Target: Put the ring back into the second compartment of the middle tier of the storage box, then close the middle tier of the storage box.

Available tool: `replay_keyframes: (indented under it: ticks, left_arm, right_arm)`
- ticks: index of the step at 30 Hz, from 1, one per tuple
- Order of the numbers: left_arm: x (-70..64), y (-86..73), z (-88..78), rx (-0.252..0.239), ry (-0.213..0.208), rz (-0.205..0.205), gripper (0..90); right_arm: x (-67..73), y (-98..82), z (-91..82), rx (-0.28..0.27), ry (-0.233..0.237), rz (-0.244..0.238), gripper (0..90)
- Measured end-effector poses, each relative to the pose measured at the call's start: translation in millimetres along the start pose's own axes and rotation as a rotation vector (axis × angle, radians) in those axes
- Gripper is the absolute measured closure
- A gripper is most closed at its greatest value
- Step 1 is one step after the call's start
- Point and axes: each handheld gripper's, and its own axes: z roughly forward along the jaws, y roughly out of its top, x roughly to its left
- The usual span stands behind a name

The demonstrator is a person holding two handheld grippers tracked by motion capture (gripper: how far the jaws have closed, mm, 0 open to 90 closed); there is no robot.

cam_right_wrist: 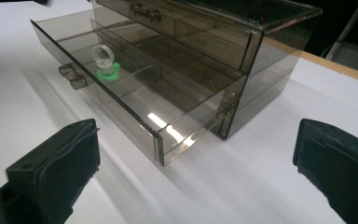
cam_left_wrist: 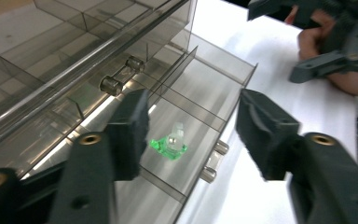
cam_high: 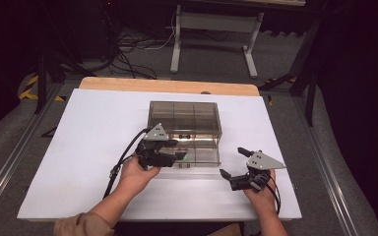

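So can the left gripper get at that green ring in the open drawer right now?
Probably yes. The left gripper hangs over the pulled-out drawer with jaws apart, and the green ring lies uncovered in its compartment below them; the low dividers look like the only limit.

A white sheet [cam_high: 78, 147] covers the desk [cam_high: 167, 85], leaving a strip of pale wood bare along the far edge. Grey carpet floor [cam_high: 5, 132] lies around it. Metal rails [cam_high: 10, 162] run along the floor past the left and right edges of the desk. Beyond the far edge stands a light grey table frame [cam_high: 214, 29] on two feet, with black cables [cam_high: 133, 54] tangled on the floor to its left. Yellow-and-black hazard tape [cam_high: 29, 87] marks the floor off the far left corner. Black curtains [cam_high: 359, 98] close off the right side, and the back is dark.
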Motion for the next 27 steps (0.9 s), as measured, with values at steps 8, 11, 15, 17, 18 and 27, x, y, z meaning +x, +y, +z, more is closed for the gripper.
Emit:
replay_keyframes:
  ticks: [8, 11, 15, 17, 18, 27]
  left_arm:
    - [5.0, -3.5, -18.9, -0.03, 0.007, -0.021, 25.8]
    - [6.8, -5.1, -25.1, -0.041, 0.012, -0.027, 22.3]
    - [10.2, -7.6, -32.7, -0.053, 0.005, -0.026, 16.5]
    - [11.7, -9.2, -36.7, -0.063, 0.0, -0.028, 13.5]
    - [12.4, -10.2, -38.7, -0.067, -0.003, -0.033, 12.0]
    - [20.4, -24.9, -53.6, -0.103, 0.054, -0.029, 2.1]
  right_arm:
    - [-4.6, -1.7, -0.2, 0.011, -0.043, 0.102, 0.0]
    - [-1.3, 0.5, -0.2, 0.036, -0.014, 0.074, 0.0]
    - [4.0, 4.9, -2.8, 0.029, -0.002, 0.051, 3.8]
    - [5.8, 6.4, -4.1, 0.026, 0.004, 0.043, 5.6]
    - [6.4, 6.9, -4.6, 0.023, 0.008, 0.043, 6.3]
    - [13.1, 12.5, -9.9, -0.006, 0.043, 0.008, 22.7]
